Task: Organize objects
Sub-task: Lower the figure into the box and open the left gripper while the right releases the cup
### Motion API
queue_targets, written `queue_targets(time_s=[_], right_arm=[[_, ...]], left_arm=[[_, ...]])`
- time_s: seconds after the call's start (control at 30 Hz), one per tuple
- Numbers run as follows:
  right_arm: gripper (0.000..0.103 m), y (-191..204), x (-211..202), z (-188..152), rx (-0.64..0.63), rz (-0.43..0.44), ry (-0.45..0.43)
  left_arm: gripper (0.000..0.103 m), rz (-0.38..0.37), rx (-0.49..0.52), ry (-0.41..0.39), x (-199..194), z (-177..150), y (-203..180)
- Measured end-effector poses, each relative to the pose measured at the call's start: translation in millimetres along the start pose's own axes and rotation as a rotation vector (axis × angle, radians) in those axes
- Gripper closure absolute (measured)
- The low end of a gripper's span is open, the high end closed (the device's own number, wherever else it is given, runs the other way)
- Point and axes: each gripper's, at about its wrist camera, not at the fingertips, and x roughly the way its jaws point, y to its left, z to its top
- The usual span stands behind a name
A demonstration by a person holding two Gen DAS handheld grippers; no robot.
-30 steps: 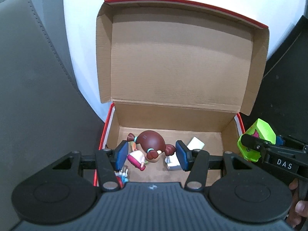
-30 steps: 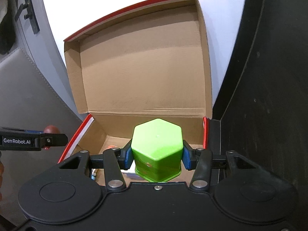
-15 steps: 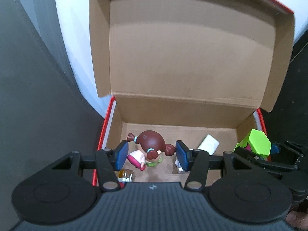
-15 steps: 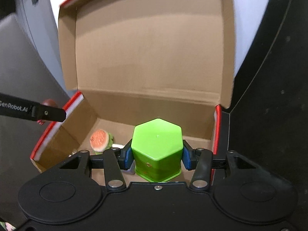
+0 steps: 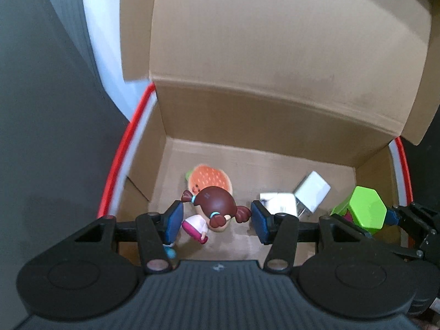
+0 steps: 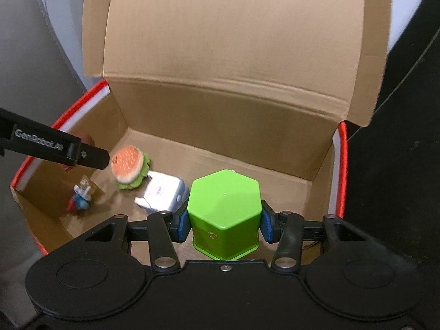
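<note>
My left gripper (image 5: 214, 221) is shut on a doll figure (image 5: 217, 209) with brown pigtails, held over the open cardboard box (image 5: 275, 121). My right gripper (image 6: 224, 224) is shut on a green hexagonal container (image 6: 224, 209), held inside the box near its right wall; the container also shows in the left wrist view (image 5: 363, 210). On the box floor lie a plush burger (image 6: 128, 166), a white charger block (image 6: 163, 192) and a small blue-and-red figurine (image 6: 81, 198). The left gripper's finger (image 6: 55, 148) shows at the left of the right wrist view.
The box lid (image 6: 233, 27) stands open behind. The box has red-edged side walls (image 6: 339, 165). A grey padded surface (image 5: 41, 137) lies left of the box, a dark surface (image 6: 398, 165) right of it.
Both grippers have moved forward and down into the box with their objects still held. The burger, charger and small figurine on the floor have come into fuller view.
</note>
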Motion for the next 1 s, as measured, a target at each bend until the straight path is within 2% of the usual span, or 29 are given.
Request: queue_targets(time_s=[0.4,0.57,0.77,1.0], right_arm=[[0.055,10,26,-3,-0.045,-0.032,0.066],[0.051,11,28,-2,-0.040,-0.027,0.070],[0.044,13,22,-3,-0.030,-0.004,0.059],[0.043,11,-3,-5,0.009,0.026,0.026]], left_arm=[[0.051,-0.001,-0.071,0.094,44,-10,5],[0.050,0.005,-0.075,0.114,54,-10,5],[0.051,0.015,-0.063,0.131,62,-7,1],[0.050,0.022,-0.047,0.153,61,-2,-4]])
